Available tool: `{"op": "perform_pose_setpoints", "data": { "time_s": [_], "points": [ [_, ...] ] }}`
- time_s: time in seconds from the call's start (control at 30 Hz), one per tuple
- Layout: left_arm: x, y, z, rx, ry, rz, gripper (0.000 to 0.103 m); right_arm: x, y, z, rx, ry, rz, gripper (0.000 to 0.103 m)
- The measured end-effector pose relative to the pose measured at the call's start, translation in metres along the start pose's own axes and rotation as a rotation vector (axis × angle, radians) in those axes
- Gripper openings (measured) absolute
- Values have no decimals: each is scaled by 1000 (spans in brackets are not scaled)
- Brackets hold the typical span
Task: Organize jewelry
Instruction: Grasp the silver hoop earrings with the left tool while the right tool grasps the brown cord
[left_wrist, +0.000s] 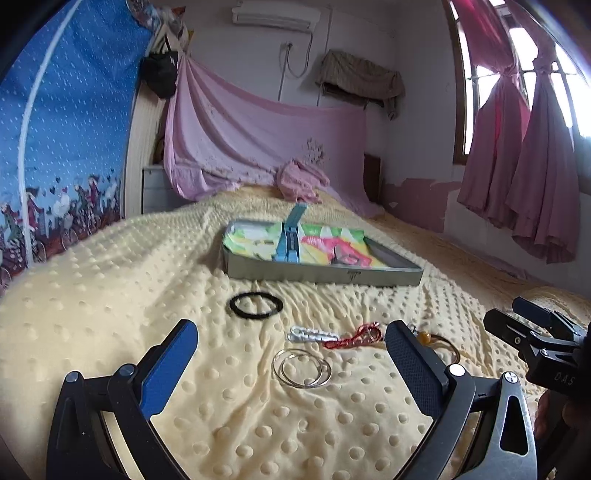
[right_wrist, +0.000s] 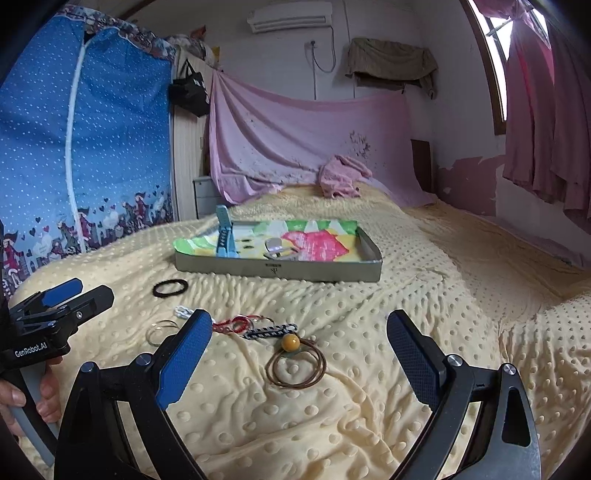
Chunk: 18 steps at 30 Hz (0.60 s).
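A grey metal tray (left_wrist: 325, 275) (right_wrist: 277, 271) with a colourful lining stands on the yellow bed and holds a blue hair clip (left_wrist: 290, 243) (right_wrist: 226, 236) and a silver piece (right_wrist: 277, 248). In front lie a black hair tie (left_wrist: 256, 304) (right_wrist: 170, 288), silver bangles (left_wrist: 301, 368) (right_wrist: 162, 330), a white clip (left_wrist: 312, 335), a red cord bracelet (left_wrist: 352, 338) (right_wrist: 234, 325), a striped clip (right_wrist: 271, 331) and a brown cord with an amber bead (right_wrist: 295, 363). My left gripper (left_wrist: 291, 360) is open over the bangles. My right gripper (right_wrist: 299, 354) is open over the brown cord.
The bed has a bumpy yellow blanket (left_wrist: 110, 295). A pink cloth (left_wrist: 301, 181) lies at the far end. A blue fabric wardrobe (right_wrist: 92, 147) stands on the left. Pink curtains (left_wrist: 524, 155) hang at the right.
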<state>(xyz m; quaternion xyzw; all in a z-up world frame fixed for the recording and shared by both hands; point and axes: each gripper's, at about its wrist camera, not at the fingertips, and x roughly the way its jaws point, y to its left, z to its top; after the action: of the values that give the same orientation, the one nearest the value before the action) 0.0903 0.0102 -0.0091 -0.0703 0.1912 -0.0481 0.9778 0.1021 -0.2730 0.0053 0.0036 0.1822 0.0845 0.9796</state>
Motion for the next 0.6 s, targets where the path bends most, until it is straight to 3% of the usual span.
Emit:
{"op": "perform_pose_setpoints", "data": {
  "time_s": [0.13,0.27,0.4,0.6],
  "points": [
    [18,5,-1,-31,63,-26,102,23,-6,2,23,87,27,93],
    [37,8,-3,-48,140,-55,85,46,-10,-4,39,167,70,92],
    [60,7,-12,-58,239,-71,78,72,-10,-12,53,267,102,75],
    [79,5,-19,-54,318,-56,67,103,-5,-23,63,377,122,74]
  ]
}}
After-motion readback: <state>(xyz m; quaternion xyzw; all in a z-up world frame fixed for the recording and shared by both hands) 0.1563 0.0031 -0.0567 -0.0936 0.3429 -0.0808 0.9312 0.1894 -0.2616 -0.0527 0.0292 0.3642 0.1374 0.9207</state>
